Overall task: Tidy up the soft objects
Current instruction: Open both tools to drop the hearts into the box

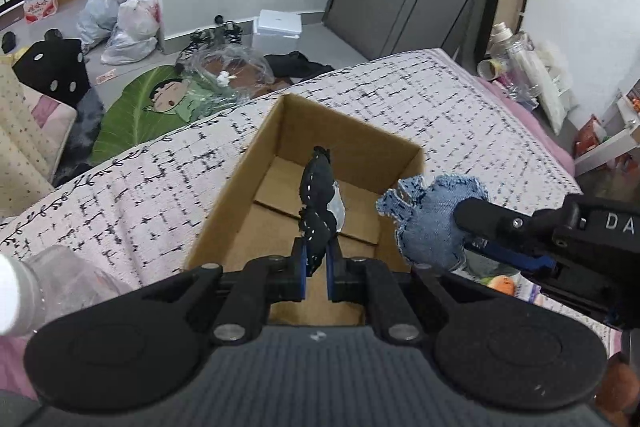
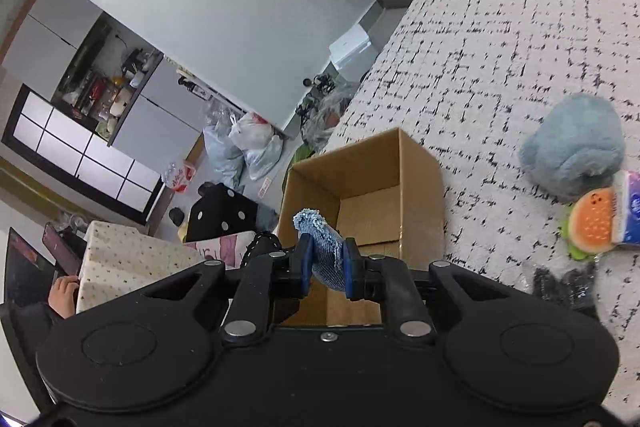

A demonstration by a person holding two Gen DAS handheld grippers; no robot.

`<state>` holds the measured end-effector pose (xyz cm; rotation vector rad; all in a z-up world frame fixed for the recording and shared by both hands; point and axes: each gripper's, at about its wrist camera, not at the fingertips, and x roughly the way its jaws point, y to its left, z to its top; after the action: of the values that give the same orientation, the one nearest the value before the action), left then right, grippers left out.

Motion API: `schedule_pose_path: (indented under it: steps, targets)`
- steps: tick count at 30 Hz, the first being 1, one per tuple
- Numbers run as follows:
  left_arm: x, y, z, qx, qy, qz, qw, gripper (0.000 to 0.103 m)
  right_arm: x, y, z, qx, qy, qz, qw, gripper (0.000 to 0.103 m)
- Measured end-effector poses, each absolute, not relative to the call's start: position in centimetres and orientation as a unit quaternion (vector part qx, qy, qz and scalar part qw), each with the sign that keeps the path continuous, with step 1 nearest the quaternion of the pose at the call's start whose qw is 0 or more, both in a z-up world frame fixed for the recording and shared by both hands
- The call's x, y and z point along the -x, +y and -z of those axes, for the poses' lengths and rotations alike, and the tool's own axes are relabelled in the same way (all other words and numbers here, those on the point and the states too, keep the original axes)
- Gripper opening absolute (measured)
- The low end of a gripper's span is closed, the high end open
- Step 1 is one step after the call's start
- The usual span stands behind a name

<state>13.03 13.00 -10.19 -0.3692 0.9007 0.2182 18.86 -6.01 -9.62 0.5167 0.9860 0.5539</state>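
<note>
Left gripper (image 1: 317,263) pinching dark cloth toy (image 1: 318,203); right gripper (image 2: 327,267) pinching denim toy (image 2: 326,255).
Both light, limp; edge-held above cardboard box (image 1: 240,187).

Matt cardboard, frayed denim, woven cloth.
Open brown corrugated cardboard box (image 1: 320,195) sits on nubby black-flecked white woven bedcover (image 1: 460,115); pale-blue frayed-edge denim pouch (image 1: 432,223) at three o'clock; fluffy blue plush lump (image 2: 572,147).

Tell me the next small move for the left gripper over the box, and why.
Probably open the left gripper: it is shut on the dark stitched toy, which already hangs over the open cardboard box, whose floor looks bare. The right gripper, gripping the denim toy, is beside the rim.
</note>
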Motion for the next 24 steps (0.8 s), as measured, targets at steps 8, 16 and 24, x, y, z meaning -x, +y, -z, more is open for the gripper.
schedule_pose_path:
  steps: [8, 16, 24]
  targets:
    - [-12.8, 13.9, 9.9, 0.191, 0.438, -0.119, 0.871, 0.02, -18.7, -4.8, 10.7, -0.238, 0.479, -0.258, 0.804, 0.016]
    - [-12.2, 12.8, 9.2, 0.183, 0.438, -0.112, 0.873, 0.039, -18.1, -5.9, 10.4, -0.252, 0.477, -0.249, 0.804, 0.051]
    - [-11.7, 10.9, 7.8, 0.161, 0.428, -0.129, 0.88, 0.069, -16.8, -9.8, 8.9, -0.25, 0.455, -0.216, 0.827, 0.066]
